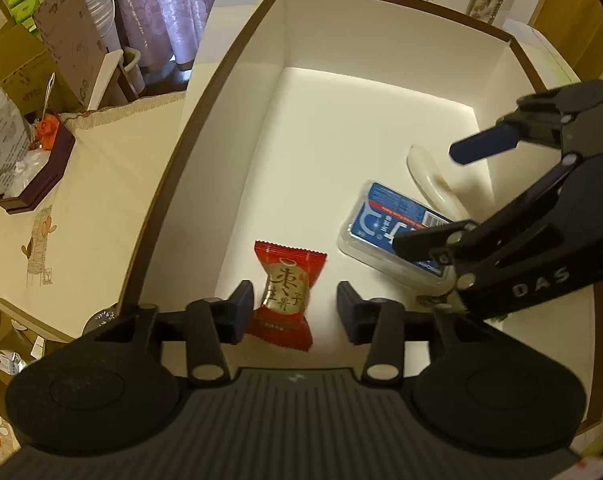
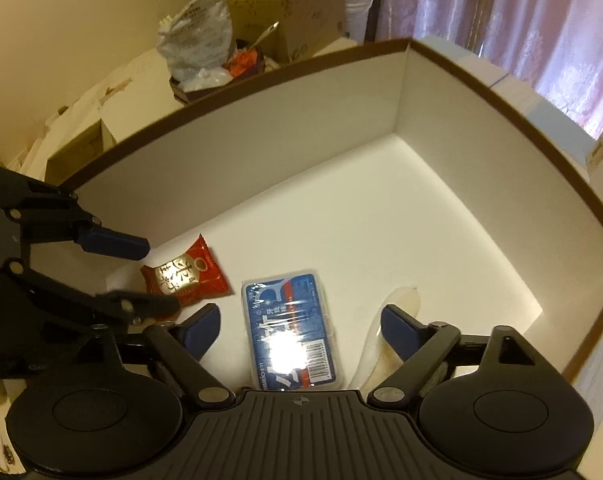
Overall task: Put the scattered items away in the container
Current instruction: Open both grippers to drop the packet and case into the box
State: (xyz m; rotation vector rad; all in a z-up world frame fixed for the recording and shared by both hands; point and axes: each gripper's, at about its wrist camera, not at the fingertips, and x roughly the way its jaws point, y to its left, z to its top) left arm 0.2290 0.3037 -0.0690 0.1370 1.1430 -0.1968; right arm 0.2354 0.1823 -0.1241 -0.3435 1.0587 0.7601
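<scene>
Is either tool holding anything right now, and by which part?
Nothing is held. The left tool is open around the red snack packet, not gripping it; the right tool is open over the blue box.

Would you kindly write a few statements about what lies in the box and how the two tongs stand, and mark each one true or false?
1. The red snack packet lies on the floor of the white box. True.
2. The left tongs are shut on the red snack packet. False: they are open, with a gap at each side of the packet.
3. The blue plastic case lies flat between the red snack packet and the pale spoon. True.
4. The right tongs hold the pale spoon. False: they are open and hold nothing.
5. The blue plastic case sits outside the box on the tablecloth. False: it is inside the box.
</scene>
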